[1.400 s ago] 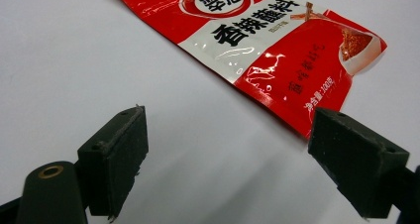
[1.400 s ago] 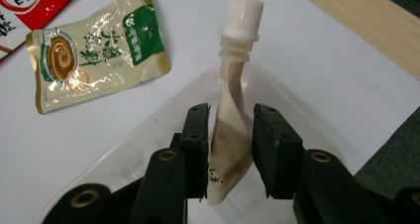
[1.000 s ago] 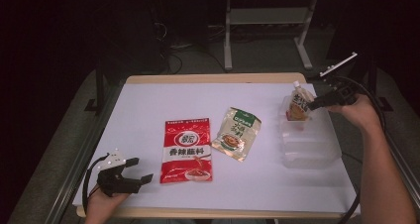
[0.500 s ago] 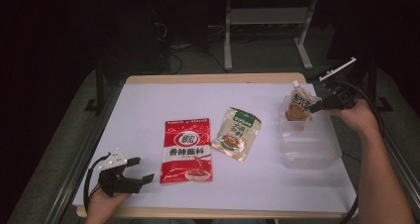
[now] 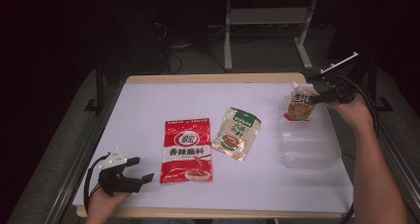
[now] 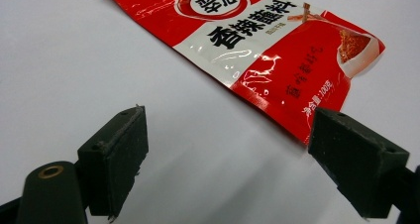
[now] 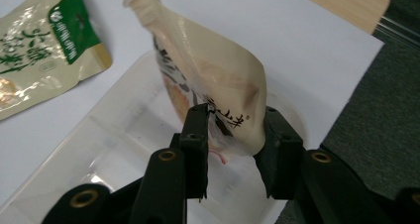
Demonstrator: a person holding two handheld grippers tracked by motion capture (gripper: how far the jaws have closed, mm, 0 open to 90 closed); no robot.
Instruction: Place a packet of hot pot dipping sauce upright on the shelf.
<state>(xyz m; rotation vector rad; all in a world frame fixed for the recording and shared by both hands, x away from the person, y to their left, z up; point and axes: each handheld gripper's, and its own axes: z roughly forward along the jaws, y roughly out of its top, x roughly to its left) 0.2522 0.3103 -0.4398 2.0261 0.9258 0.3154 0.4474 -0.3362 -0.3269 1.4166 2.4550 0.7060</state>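
I am pinching the soft, slippery spout pouch (image 7: pixel 213 80) by its lower side with my right gripper (image 7: pixel 233 135) over the clear tray (image 5: pixel 309 144) at three o'clock, my left gripper (image 6: pixel 237 154) lying released.

Between the jaws of the right gripper (image 7: pixel 233 135): a spouted pouch (image 7: pixel 208 80), pinched at its lower edge, spout away from the jaws. Under and ahead of those jaws, on the surface (image 5: pixel 148 105): an open tray (image 7: pixel 119 149), pouch bottom over its far end. Beyond the tray, left of the jaws: a flat sachet (image 7: pixel 39 50). Ahead of the spread jaws of the left gripper (image 6: pixel 225 149), resting low on the surface: a larger flat packet (image 6: pixel 257 50), its near corner close to the right-hand jaw, not touching. Past the packet: the sachet's edge.
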